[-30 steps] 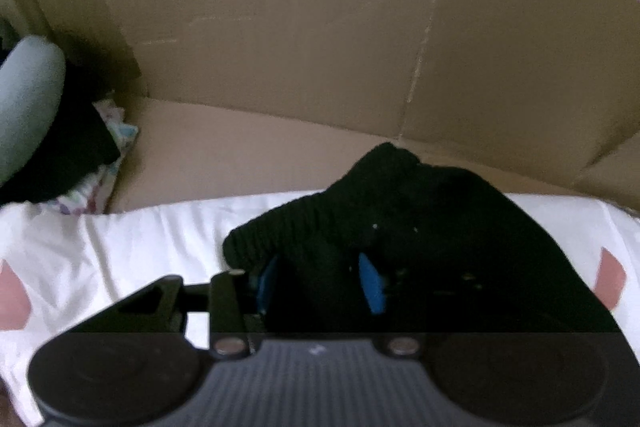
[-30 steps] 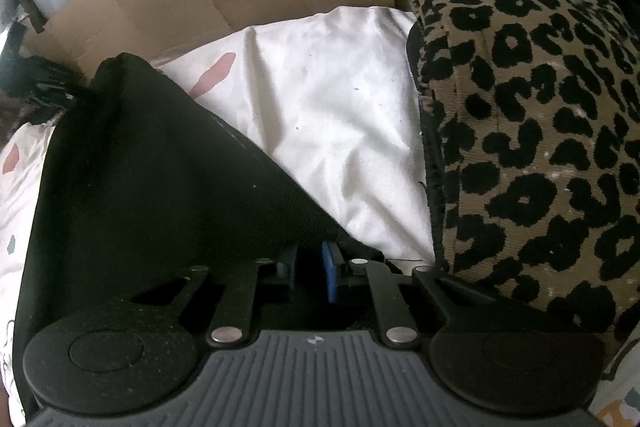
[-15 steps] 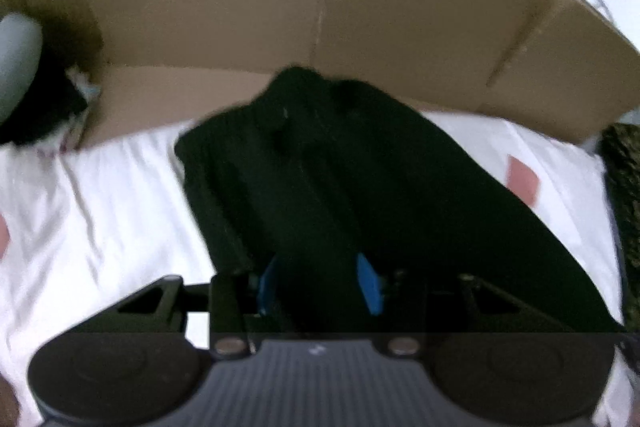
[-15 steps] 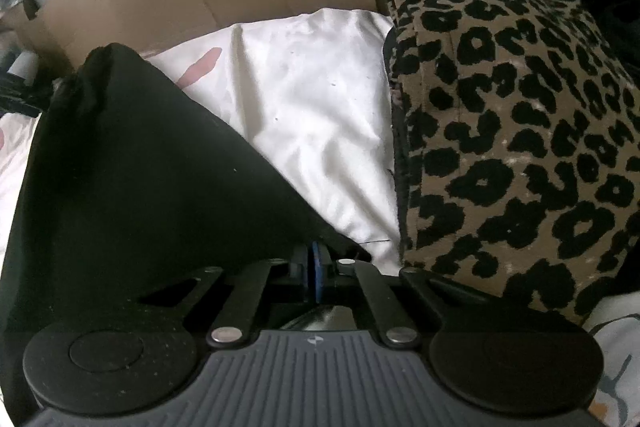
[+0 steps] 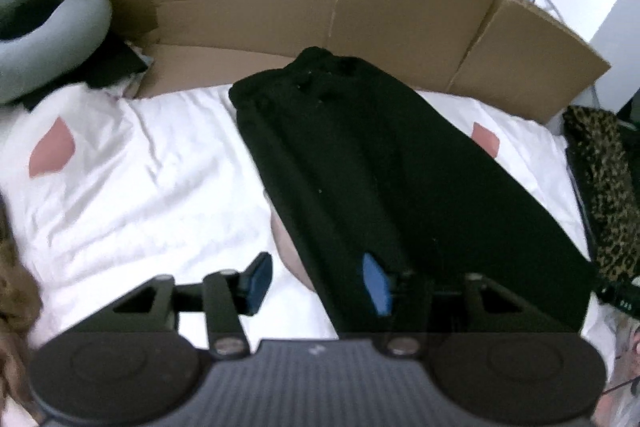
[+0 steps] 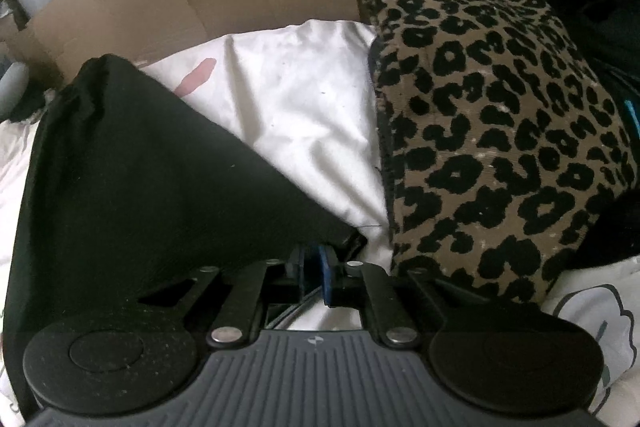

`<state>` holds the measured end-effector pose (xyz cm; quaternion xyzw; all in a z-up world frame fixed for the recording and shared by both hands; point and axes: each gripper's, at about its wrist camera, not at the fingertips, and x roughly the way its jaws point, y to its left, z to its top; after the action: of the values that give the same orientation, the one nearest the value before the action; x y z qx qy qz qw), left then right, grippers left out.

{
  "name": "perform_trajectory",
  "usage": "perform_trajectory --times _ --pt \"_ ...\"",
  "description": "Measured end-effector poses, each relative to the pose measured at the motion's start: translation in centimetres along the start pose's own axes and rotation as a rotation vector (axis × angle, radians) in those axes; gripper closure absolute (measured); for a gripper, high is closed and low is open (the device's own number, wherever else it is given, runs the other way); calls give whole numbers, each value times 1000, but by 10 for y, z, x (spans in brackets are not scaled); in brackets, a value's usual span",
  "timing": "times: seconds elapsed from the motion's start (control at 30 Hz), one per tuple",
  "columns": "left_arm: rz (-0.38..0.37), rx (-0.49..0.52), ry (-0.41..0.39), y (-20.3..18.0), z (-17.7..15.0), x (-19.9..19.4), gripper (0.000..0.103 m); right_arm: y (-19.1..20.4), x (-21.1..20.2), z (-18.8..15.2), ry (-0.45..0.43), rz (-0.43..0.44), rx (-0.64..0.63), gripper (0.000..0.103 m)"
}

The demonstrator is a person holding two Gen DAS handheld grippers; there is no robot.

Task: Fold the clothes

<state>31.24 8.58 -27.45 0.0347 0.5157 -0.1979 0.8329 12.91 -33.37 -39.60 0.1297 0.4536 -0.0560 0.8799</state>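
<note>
Garments numbered two: one black garment (image 5: 384, 163) on the white sheet (image 5: 152, 187), one leopard-print piece (image 6: 492, 115) alongside. Left gripper (image 5: 316, 283) jaws had just opened, apart; right gripper (image 6: 312, 267) jaws nearly together, reopening slightly, at the black hem.

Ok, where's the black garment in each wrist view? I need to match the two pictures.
Left wrist: the black garment runs from upper centre down to lower right, over the white sheet.
Right wrist: it fills the left and lower left, its edge slanting down to the fingers.
Shared landmark: the leopard-print fabric, at the far right edge in the left view and large on the right in the right view.
</note>
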Motion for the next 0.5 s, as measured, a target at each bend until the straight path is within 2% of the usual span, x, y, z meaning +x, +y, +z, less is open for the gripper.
perform_trajectory --times 0.07,0.2,0.27,0.37,0.5 --pt "0 -24 -15 0 -11 2 49 10 -2 1 7 14 -32 89" --pt "-50 -47 -12 -8 -38 16 49 40 -5 6 0 78 -163 71" --pt "-51 -51 0 -11 -48 24 49 57 -1 9 -16 100 -217 70" --pt "-57 -90 -2 -8 -55 34 49 75 9 15 10 130 -202 70" --pt "-76 -143 1 0 -56 41 50 107 16 11 53 160 -351 69"
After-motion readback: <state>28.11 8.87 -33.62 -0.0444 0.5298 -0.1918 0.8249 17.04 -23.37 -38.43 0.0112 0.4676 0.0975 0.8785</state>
